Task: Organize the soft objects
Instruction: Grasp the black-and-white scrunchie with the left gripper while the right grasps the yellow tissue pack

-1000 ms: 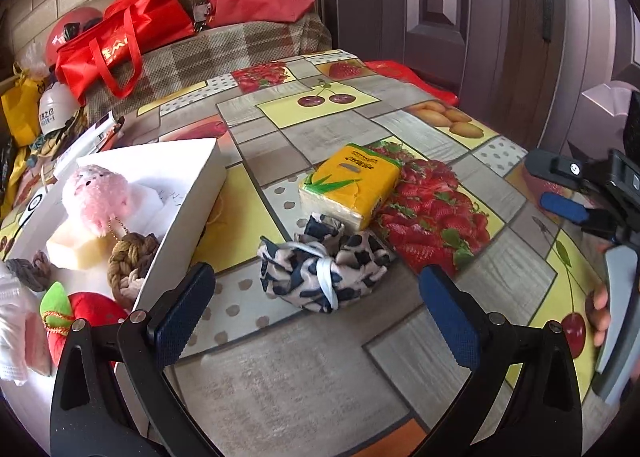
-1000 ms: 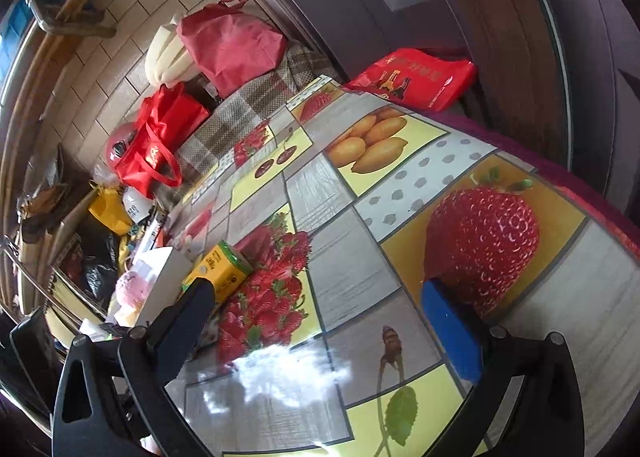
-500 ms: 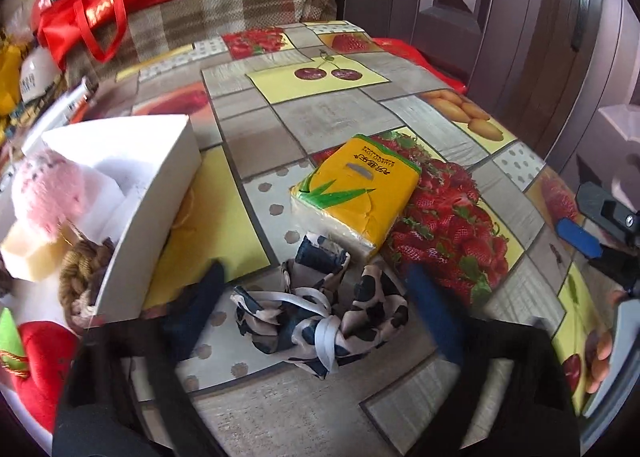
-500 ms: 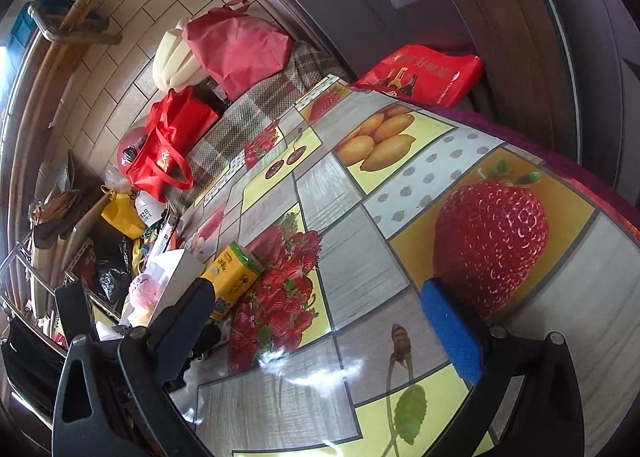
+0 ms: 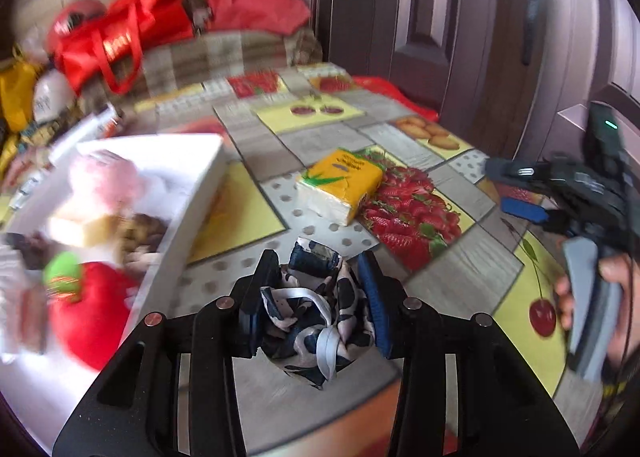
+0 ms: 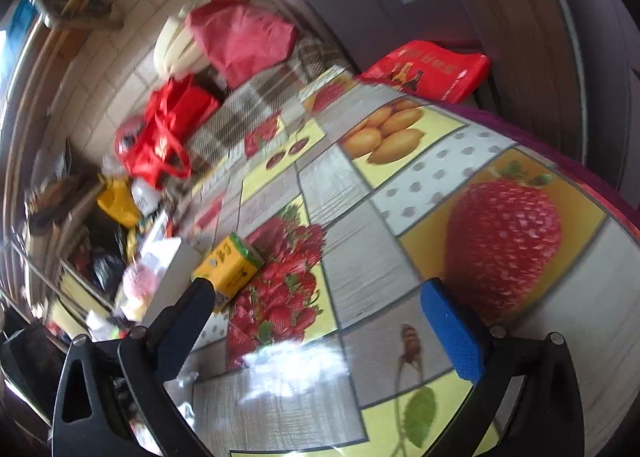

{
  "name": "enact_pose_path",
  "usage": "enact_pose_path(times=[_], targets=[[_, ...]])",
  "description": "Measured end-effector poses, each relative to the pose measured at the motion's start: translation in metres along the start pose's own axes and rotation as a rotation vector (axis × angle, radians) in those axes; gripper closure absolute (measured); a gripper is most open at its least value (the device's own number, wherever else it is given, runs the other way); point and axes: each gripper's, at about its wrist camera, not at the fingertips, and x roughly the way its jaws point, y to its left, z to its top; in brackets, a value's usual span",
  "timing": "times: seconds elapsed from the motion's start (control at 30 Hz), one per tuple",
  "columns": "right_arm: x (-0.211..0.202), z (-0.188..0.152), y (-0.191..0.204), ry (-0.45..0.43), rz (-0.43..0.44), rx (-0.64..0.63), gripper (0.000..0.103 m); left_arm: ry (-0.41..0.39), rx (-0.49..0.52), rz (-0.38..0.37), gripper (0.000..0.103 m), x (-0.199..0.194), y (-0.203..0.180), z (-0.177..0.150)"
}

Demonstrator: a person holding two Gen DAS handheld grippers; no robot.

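Your left gripper [image 5: 316, 309] is clamped on the cow-print fabric bundle [image 5: 316, 317], apparently raised off the tablecloth [image 5: 460, 289]. Next, carry it toward ten o'clock into the white box [image 5: 200, 197]. At two o'clock your right gripper [image 6: 320, 321] hangs wide and empty; the tissue pack [image 5: 340, 185] waits at twelve.

Blk/white cow-print scrunchie [image 5: 316, 313] w/ white ribbon. Yellow tissue pack [image 5: 340, 185], green leaf print. White box [image 5: 192, 213]. Surface [image 6: 360, 241]: fruit-print patchwork, yellow/grey. Blue pads [image 6: 452, 333] on blk claw.
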Motion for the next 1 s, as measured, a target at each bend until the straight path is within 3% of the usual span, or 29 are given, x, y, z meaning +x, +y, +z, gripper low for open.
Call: enact_pose_path(times=[0.17,0.4,0.53,0.73,0.8,0.87,0.9,1.0], targets=[[0.033,0.0,0.037,0.101,-0.049,-0.163,0.0,-0.119,0.024,0.048,0.062,-0.033,0.003,-0.011],[0.079,0.001,0.093,0.142,-0.033,-0.368,0.0,-0.095,-0.056,0.032,0.062,-0.026,0.02,-0.009],[0.105,0.004,0.122,0.145,-0.102,-0.537,0.0,-0.086,-0.093,0.018,0.062,-0.026,0.026,-0.01],[0.139,-0.001,0.129,0.268,-0.144,-0.634,0.0,-0.096,-0.085,0.021,0.062,-0.028,0.023,-0.011],[0.139,-0.002,0.131,0.27,-0.164,-0.644,0.001,-0.098,-0.084,0.022,0.062,-0.028,0.023,-0.011],[0.136,-0.004,0.133,0.255,-0.164,-0.659,0.007,-0.099,-0.088,0.022,0.062,-0.029,0.023,-0.011],[0.135,-0.006,0.135,0.248,-0.167,-0.67,0.022,-0.098,-0.087,0.022,0.062,-0.029,0.023,-0.011],[0.126,-0.014,0.143,0.231,-0.163,-0.725,0.024,-0.102,-0.089,0.026,0.062,-0.029,0.024,-0.011]])
